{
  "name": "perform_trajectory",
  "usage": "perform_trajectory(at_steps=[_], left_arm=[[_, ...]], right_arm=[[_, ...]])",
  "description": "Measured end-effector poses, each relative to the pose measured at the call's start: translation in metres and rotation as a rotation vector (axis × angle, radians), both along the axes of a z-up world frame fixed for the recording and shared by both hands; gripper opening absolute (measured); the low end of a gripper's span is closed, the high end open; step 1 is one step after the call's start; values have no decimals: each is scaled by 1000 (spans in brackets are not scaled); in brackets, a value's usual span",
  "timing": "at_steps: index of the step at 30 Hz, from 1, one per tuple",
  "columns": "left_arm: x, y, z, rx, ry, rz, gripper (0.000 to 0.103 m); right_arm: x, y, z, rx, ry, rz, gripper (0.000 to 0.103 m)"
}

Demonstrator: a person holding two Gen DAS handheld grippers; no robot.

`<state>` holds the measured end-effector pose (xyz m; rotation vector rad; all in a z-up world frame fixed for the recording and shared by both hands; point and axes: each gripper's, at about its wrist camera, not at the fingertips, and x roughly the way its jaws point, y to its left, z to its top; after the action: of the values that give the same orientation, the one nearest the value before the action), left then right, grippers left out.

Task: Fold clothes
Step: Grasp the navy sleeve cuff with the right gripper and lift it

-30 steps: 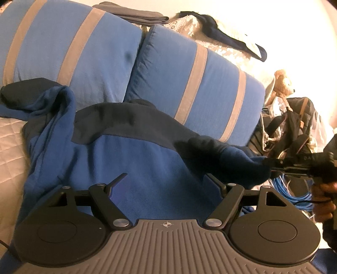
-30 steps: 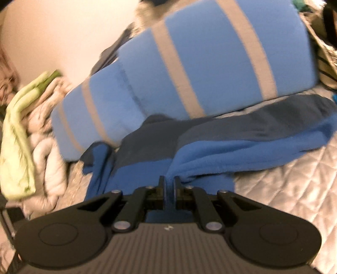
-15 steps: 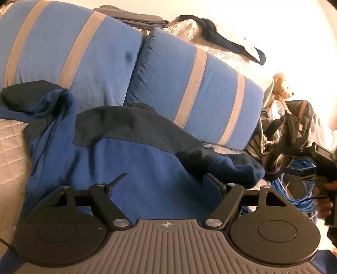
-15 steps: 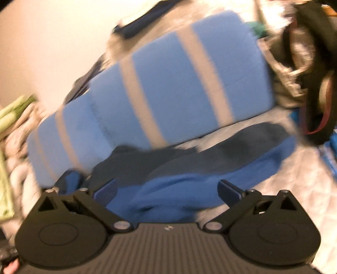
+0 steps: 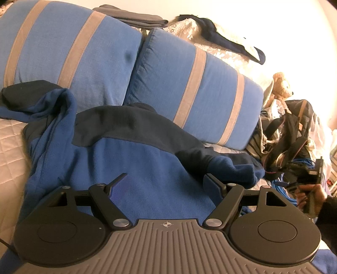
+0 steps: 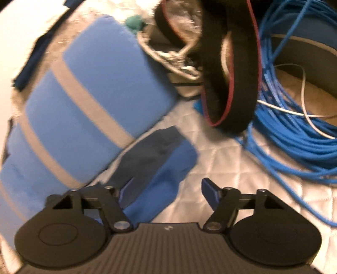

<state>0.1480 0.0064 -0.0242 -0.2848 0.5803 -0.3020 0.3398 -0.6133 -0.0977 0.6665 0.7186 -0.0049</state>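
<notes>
While parted, right gripper (image 6: 166, 189) closing, empty

Two blue cushions with tan stripes stand side by side against the back of the bed: the left cushion (image 5: 69, 52) and the right cushion (image 5: 195, 92), their edges touching. A folded grey garment (image 5: 130, 18) lies on top behind them, and a dark navy cloth (image 5: 229, 44) drapes over pale lace fabric (image 5: 183, 27) beyond the right cushion. A white quilted cover (image 6: 227, 164) spreads over the bed. To the right of the cushions sits a brown teddy bear (image 5: 281, 85), above a black bag with tan trim (image 5: 299, 126). A coil of bright blue cable (image 6: 294, 126) rests on the cover, with a thin white wire (image 6: 303, 92) across it and a black strap edged in red (image 6: 229, 84) hanging just beside it.
</notes>
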Motion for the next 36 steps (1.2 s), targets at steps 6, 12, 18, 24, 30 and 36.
perform_trajectory(at_steps=[6, 12, 18, 24, 30, 36], left_arm=[[3, -2, -1, 12, 11, -5, 77], [6, -5, -3, 29, 22, -6, 77], [8, -7, -5, 39, 28, -2, 77], [9, -7, -6, 45, 34, -1, 77], [8, -6, -6, 51, 33, -1, 77], [8, -7, -6, 59, 32, 1, 77]], right_arm=[[25, -12, -28, -29, 46, -82, 60], [50, -4, -44, -55, 65, -82, 60], [77, 9, -47, -45, 61, -72, 62], [87, 7, -52, 85, 34, -102, 62], [81, -2, -61, 249, -9, -128, 56], [77, -7, -73, 405, -60, -153, 30]])
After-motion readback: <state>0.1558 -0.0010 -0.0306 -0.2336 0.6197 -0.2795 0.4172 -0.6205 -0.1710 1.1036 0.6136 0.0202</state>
